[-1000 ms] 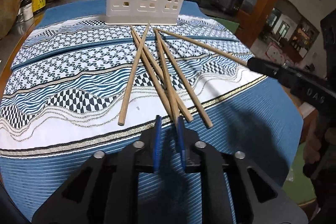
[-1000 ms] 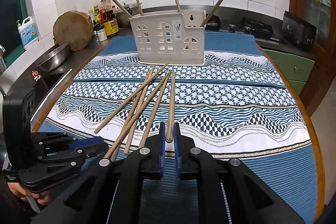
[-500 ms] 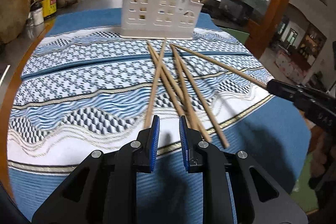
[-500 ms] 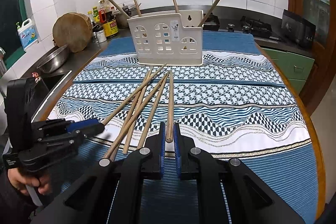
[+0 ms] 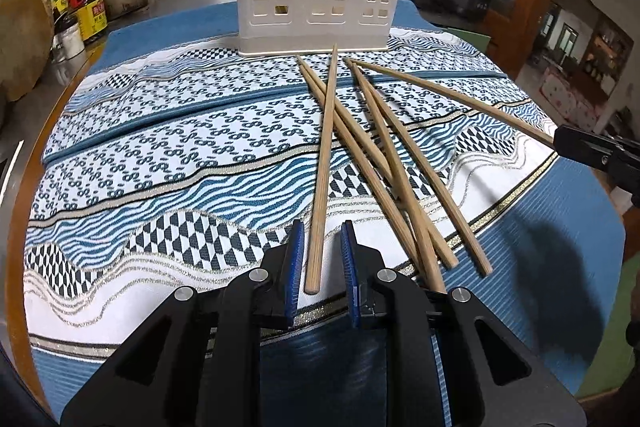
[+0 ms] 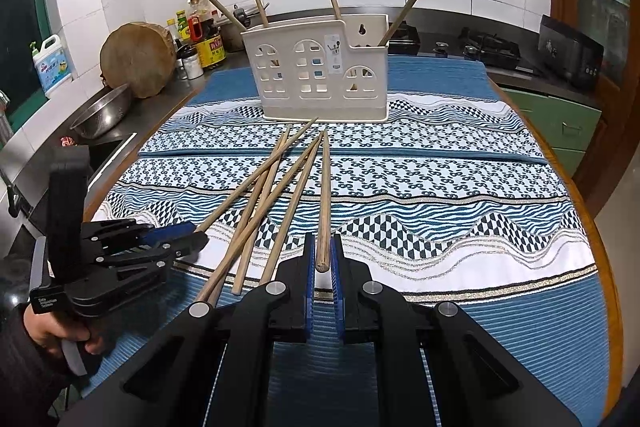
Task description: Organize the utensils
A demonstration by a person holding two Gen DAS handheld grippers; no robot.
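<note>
A kitchen with white wall tiles surrounds a worktop (image 6: 576, 195) covered by a blue and white patterned cloth (image 6: 440, 187). At 10 o'clock in the right wrist view stand a round wooden block (image 6: 138, 61), sauce bottles (image 6: 202, 35) and a steel bowl (image 6: 102, 111). A cream utensil holder (image 6: 320, 75) with window-shaped holes stands at 12 o'clock; four wooden sticks lean out of its top.

Five loose chopsticks (image 5: 384, 155) lie fanned on the cloth in front of the holder, crossing each other, thin ends towards it. They are plain light wood.

The right gripper (image 6: 323, 263) has its jaws closed on the thick end of the rightmost chopstick (image 6: 325, 195). The left gripper (image 5: 320, 259) has narrow jaws on both sides of the leftmost chopstick (image 5: 322, 167); the pads do not touch it. A hand (image 6: 52, 331) holds its handle.
</note>
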